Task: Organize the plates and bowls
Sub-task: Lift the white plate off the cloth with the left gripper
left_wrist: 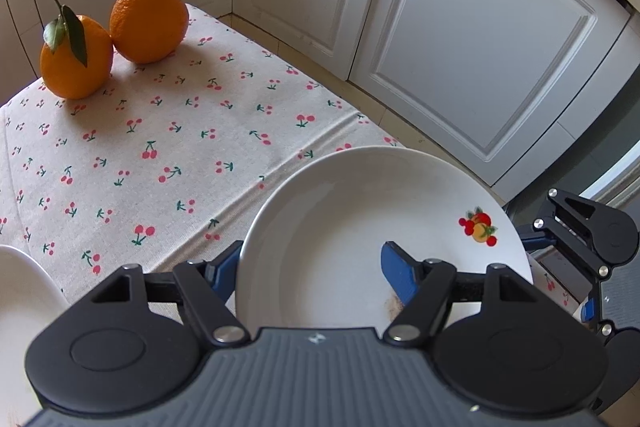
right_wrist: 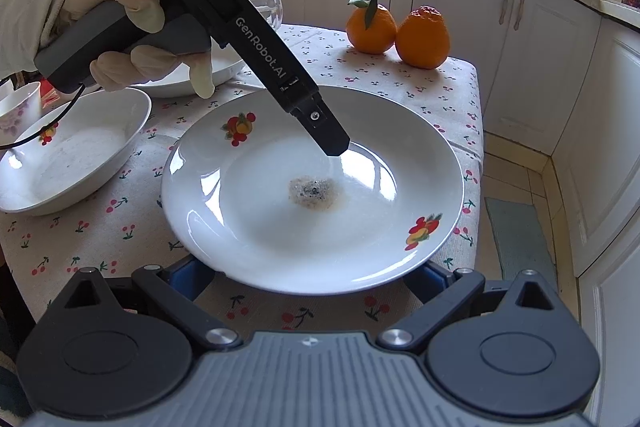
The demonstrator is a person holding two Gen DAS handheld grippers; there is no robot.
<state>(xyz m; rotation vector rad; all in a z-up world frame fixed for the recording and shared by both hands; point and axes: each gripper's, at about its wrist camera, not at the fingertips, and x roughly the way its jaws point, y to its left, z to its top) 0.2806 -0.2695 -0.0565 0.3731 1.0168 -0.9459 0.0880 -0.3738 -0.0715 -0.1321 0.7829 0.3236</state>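
Observation:
A white plate [left_wrist: 340,219] [right_wrist: 248,227] with fruit decals and a brown residue patch [right_wrist: 316,193] in its well sits near the table's right edge. My left gripper [left_wrist: 312,259] [right_wrist: 336,147] straddles its far rim. One blue finger [left_wrist: 400,275] lies on the inner surface and the other finger [left_wrist: 222,269] passes under the rim, so it looks shut on the plate. My right gripper [right_wrist: 308,279] [left_wrist: 560,275] is at the near rim. Its jaws stand wide apart, with the tips hidden beneath the plate.
Two oranges [right_wrist: 422,37] [left_wrist: 148,19] stand at the far corner of the cherry-print tablecloth [right_wrist: 120,227]. A white bowl [right_wrist: 68,163], a second dish [right_wrist: 176,83], a small cup [right_wrist: 20,107] and a glass mug [right_wrist: 268,3] are at the left. A gloved hand [right_wrist: 132,11] holds the left gripper. White cabinets [left_wrist: 480,47] lie beyond the table edge.

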